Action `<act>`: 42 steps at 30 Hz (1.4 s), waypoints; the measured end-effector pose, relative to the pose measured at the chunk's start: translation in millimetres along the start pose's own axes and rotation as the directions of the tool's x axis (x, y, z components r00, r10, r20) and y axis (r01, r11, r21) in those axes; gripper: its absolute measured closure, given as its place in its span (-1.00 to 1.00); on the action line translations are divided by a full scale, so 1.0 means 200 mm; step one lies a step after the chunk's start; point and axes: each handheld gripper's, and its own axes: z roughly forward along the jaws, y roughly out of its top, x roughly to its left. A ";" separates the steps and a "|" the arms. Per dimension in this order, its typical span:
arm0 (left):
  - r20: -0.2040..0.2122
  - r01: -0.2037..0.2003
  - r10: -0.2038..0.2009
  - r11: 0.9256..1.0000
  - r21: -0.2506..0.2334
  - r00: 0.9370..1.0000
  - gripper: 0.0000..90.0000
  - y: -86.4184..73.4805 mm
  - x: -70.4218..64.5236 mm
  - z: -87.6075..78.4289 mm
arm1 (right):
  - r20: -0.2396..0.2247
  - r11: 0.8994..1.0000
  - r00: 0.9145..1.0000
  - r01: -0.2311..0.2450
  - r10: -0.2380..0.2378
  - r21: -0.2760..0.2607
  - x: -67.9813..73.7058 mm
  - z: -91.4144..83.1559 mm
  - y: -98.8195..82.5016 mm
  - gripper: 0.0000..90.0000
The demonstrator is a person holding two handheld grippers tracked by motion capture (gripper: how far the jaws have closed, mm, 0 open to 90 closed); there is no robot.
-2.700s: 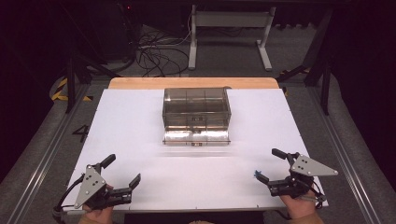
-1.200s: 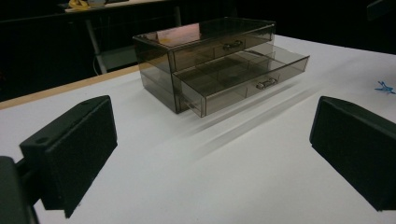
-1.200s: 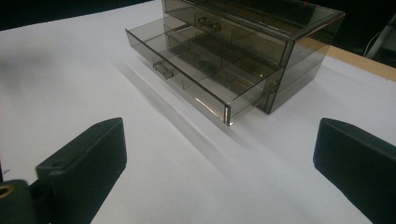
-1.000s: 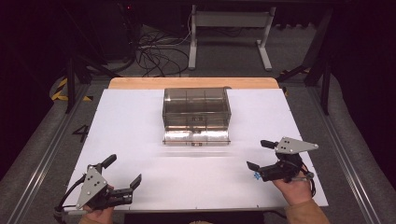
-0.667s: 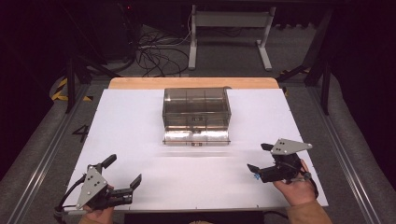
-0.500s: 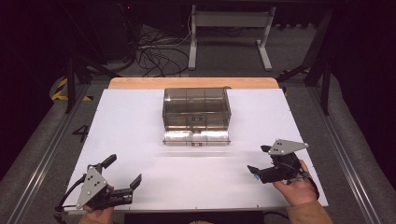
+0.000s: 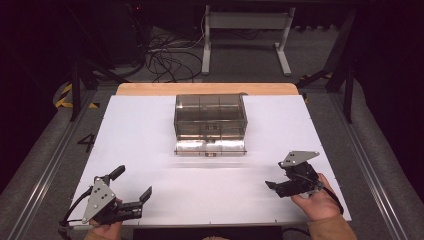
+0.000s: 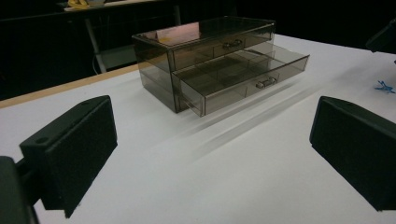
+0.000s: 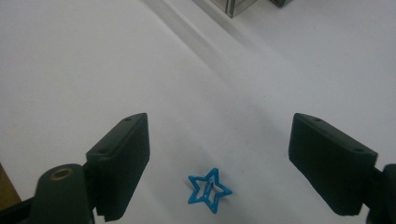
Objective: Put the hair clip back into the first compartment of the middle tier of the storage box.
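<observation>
Two hand-held grippers sit near the person's edge of the white table (image 7: 150, 130). The right hand-held gripper (image 9: 217, 163) hangs low over a small blue star-shaped clip (image 9: 209, 189), which lies flat on the table between the two black jaws, closer to the left-hand one in the right gripper view. The jaws have just been closing in, yet neither pad touches the star; a clear gap shows on both sides, so the right hand-held gripper is released and grasps nothing. In the high view this gripper (image 7: 280, 177) sits at the right of the table, held from behind by the person's right hand (image 7: 316, 202), with its jaws pointing toward the table's middle.

The left hand-held gripper (image 7: 134, 186) rests at the near left corner, well apart from the star. Its jaws stand wide with only bare table between them, so it too is released. In the left gripper view the star (image 8: 385, 86) appears as a tiny blue shape at the far right.

A smoky see-through drawer box (image 7: 210, 117) stands at the middle of the table toward the far edge. Its lower drawer (image 8: 243, 77) is pulled out, showing divided compartments, while the upper drawer (image 8: 219, 46) is closed.
</observation>
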 end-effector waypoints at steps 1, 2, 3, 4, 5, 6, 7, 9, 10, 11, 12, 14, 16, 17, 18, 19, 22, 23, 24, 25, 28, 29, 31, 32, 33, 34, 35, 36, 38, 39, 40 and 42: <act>0.000 0.000 0.000 1.000 0.000 1.000 -0.97 0.00 0.00 0.00 | 0.003 1.000 1.000 0.002 -0.002 0.008 0.00 0.01 0.00 -0.51; 0.000 0.000 0.000 1.000 0.000 1.000 -0.97 0.00 0.00 0.00 | 0.009 1.000 1.000 0.005 -0.005 0.020 0.00 0.01 0.00 -0.48; 0.000 0.000 0.000 1.000 -0.001 1.000 -0.97 0.00 0.00 0.00 | 0.010 0.999 1.000 0.002 -0.003 0.038 0.01 0.02 0.00 -0.43; 0.000 0.000 0.000 1.000 0.000 1.000 -0.97 0.00 0.00 0.00 | 0.010 0.999 1.000 0.002 -0.003 0.038 0.01 0.02 0.00 -0.43; 0.001 0.000 0.000 1.000 0.000 1.000 -0.97 0.00 0.00 0.00 | 0.009 0.999 1.000 0.006 -0.007 0.048 0.01 0.02 0.00 -0.40; 0.000 0.000 0.000 1.000 0.000 1.000 -0.97 0.00 0.00 0.00 | 0.008 0.998 1.000 0.004 -0.005 0.056 0.01 0.02 0.00 -0.38; 0.000 -0.001 0.001 1.000 -0.001 1.000 -0.97 0.00 0.00 0.00 | 0.007 0.998 1.000 0.004 -0.004 0.069 0.01 0.02 0.00 -0.36; 0.000 -0.002 0.002 1.000 -0.001 1.000 -0.97 0.00 0.00 0.00 | 0.011 0.996 1.000 0.005 -0.006 0.088 0.01 0.03 0.00 -0.34; 0.000 -0.002 0.002 1.000 -0.001 1.000 -0.97 0.00 0.00 0.00 | 0.008 0.995 1.000 0.004 -0.004 0.095 0.01 0.04 0.00 -0.33; 0.000 -0.002 0.002 1.000 -0.001 1.000 -0.97 0.00 0.00 0.00 | 0.007 0.995 1.000 0.002 -0.003 0.104 0.02 0.04 0.00 -0.32; 0.001 0.001 -0.001 1.000 -0.001 1.000 -0.97 0.00 0.00 0.00 | 0.005 0.994 1.000 0.002 -0.002 0.113 0.02 0.05 0.00 -0.31; 0.001 0.001 -0.001 1.000 -0.001 1.000 -0.97 0.00 0.00 0.00 | 0.009 0.992 1.000 -0.005 0.004 0.129 0.02 0.05 -0.01 -0.30; 0.001 -0.002 0.002 1.000 -0.001 1.000 -0.97 0.00 0.00 0.00 | 0.010 0.990 1.000 -0.010 0.008 0.144 0.02 0.06 -0.01 -0.29; 0.001 0.001 -0.001 1.000 -0.001 1.000 -0.97 0.00 0.00 0.00 | 0.009 0.989 1.000 -0.012 0.011 0.147 0.02 0.07 -0.01 -0.28; 0.001 0.000 0.000 1.000 -0.001 1.000 -0.97 0.00 0.00 0.00 | 0.010 0.988 1.000 -0.015 0.014 0.155 0.02 0.07 -0.01 -0.26; 0.001 0.000 0.000 1.000 -0.001 1.000 -0.97 0.00 0.00 0.00 | 0.009 0.987 1.000 -0.018 0.017 0.163 0.02 0.08 -0.01 -0.25; 0.002 0.000 0.000 1.000 -0.001 1.000 -0.96 0.00 0.00 0.00 | 0.011 0.982 1.000 -0.030 0.028 0.185 0.02 0.09 -0.01 -0.22; 0.001 -0.001 0.001 1.000 0.000 1.000 -0.97 0.00 0.00 0.00 | 0.012 0.980 0.999 -0.037 0.036 0.197 0.02 0.10 -0.02 -0.20; 0.001 -0.001 0.001 1.000 0.000 1.000 -0.96 0.00 0.00 0.00 | 0.012 0.980 0.999 -0.037 0.036 0.197 0.02 0.10 -0.02 -0.20; 0.002 -0.001 0.001 1.000 0.000 1.000 -0.97 0.00 0.00 0.00 | 0.016 0.976 0.999 -0.050 0.047 0.210 0.02 0.11 -0.02 -0.17; 0.002 -0.008 0.008 1.000 0.000 1.000 -0.96 0.00 0.00 0.00 | 0.017 0.972 0.998 -0.061 0.059 0.228 0.02 0.12 -0.02 -0.14; 0.004 -0.004 0.004 1.000 0.000 1.000 -0.96 0.00 0.00 0.00 | 0.017 0.971 0.998 -0.064 0.061 0.232 0.02 0.12 -0.02 -0.13; 0.004 -0.005 0.005 1.000 0.001 1.000 -0.96 0.00 0.00 0.00 | 0.019 0.969 0.998 -0.067 0.064 0.239 0.02 0.12 -0.02 -0.11; 0.003 -0.009 0.009 1.000 0.000 1.000 -0.96 0.00 0.00 0.00 | 0.020 0.967 0.998 -0.070 0.067 0.244 0.02 0.13 -0.02 -0.09; 0.003 -0.008 0.008 1.000 0.001 1.000 -0.96 0.00 0.00 0.00 | 0.022 0.966 0.997 -0.074 0.071 0.249 0.02 0.13 -0.03 -0.07; 0.002 -0.009 0.009 1.000 0.000 1.000 -0.96 0.00 0.00 0.00 | 0.024 0.965 0.997 -0.075 0.071 0.253 0.02 0.13 -0.03 -0.05; 0.003 -0.011 0.011 1.000 0.001 1.000 -0.96 0.00 0.00 0.00 | 0.026 0.962 0.997 -0.081 0.077 0.261 0.02 0.13 -0.03 -0.01; 0.003 -0.007 0.007 1.000 0.000 1.000 -0.97 0.00 0.00 0.00 | 0.027 0.962 0.997 -0.082 0.077 0.262 0.02 0.13 -0.03 0.01; 0.003 -0.005 0.005 1.000 -0.001 1.000 -0.96 0.00 0.00 0.00 | 0.028 0.961 0.997 -0.082 0.078 0.265 0.02 0.14 -0.03 0.03; 0.003 -0.007 0.007 1.000 0.000 1.000 -0.96 0.00 0.00 0.00 | 0.029 0.960 0.997 -0.082 0.077 0.268 0.02 0.14 -0.03 0.05; 0.003 -0.006 0.006 1.000 -0.001 1.000 -0.96 0.00 0.00 0.00 | 0.029 0.959 0.997 -0.081 0.076 0.270 0.02 0.14 -0.03 0.08; 0.004 -0.009 0.009 1.000 0.000 1.000 -0.96 0.00 0.00 0.00 | 0.032 0.958 0.996 -0.083 0.077 0.274 0.02 0.14 -0.03 0.13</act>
